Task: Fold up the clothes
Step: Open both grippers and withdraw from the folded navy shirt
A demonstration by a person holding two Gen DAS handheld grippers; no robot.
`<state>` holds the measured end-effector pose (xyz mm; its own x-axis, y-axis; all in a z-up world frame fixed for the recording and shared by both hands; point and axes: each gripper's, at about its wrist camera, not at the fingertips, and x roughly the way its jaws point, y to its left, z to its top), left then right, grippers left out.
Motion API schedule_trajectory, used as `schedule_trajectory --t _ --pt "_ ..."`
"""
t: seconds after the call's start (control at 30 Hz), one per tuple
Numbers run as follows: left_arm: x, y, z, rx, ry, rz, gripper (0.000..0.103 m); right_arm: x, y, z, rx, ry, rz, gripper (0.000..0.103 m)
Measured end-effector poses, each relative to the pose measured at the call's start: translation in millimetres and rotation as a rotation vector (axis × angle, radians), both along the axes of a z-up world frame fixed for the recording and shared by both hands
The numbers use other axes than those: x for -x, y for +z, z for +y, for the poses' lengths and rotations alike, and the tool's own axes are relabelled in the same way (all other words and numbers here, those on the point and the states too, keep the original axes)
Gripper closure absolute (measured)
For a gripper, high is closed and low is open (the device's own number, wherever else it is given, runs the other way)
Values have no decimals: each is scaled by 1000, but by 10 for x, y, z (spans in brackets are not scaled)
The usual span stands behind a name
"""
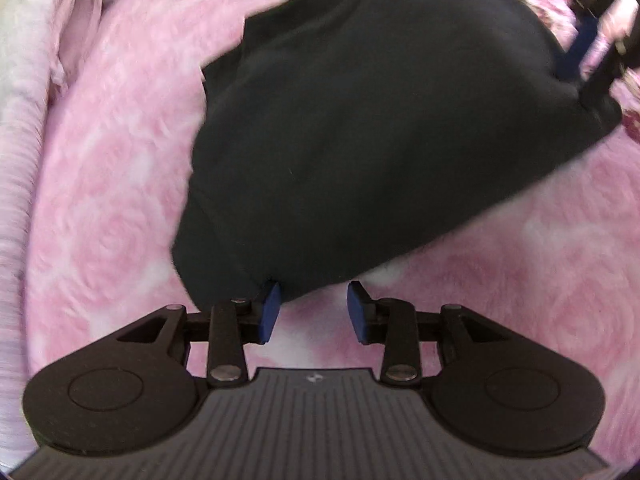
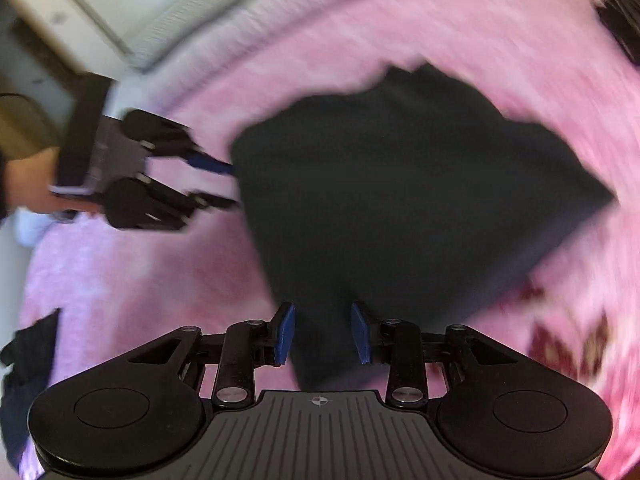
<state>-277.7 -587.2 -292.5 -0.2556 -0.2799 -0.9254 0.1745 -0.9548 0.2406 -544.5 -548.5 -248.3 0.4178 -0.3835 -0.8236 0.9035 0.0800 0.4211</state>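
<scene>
Folded black cloth garment (image 1: 360, 140) lies flat on fluffy pink rose-pattern blanket (image 1: 100, 200). Left gripper (image 1: 313, 312) approx. half open, jaws empty, blue pads just at garment's near edge. Right gripper (image 2: 323, 334) also part open over garment's edge, nothing clamped.

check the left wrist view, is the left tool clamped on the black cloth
No, the left tool stands open, its blue pads apart over the pink fluffy blanket, just off the black cloth garment.
</scene>
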Motion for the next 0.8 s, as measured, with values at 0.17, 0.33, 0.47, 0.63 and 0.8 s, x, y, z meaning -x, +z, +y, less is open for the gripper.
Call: schedule_trajectory --t 0.17,0.33,0.47,0.63,0.8 --pt "-186 175 103 -28 83 -16 71 75 167 341 -48 -134 96 64" --pt "-499 734 229 -41 219 35 60 -145 684 645 -59 -155 271 57" --pt "-649 1157 322 -53 289 77 50 -344 1092 779 -84 -156 409 56" --pt "-712 1543 536 -21 311 116 38 -571 1475 842 -53 -130 475 56" --pt "-757 1663 852 -23 260 89 35 -701 1678 841 -44 -100 485 55"
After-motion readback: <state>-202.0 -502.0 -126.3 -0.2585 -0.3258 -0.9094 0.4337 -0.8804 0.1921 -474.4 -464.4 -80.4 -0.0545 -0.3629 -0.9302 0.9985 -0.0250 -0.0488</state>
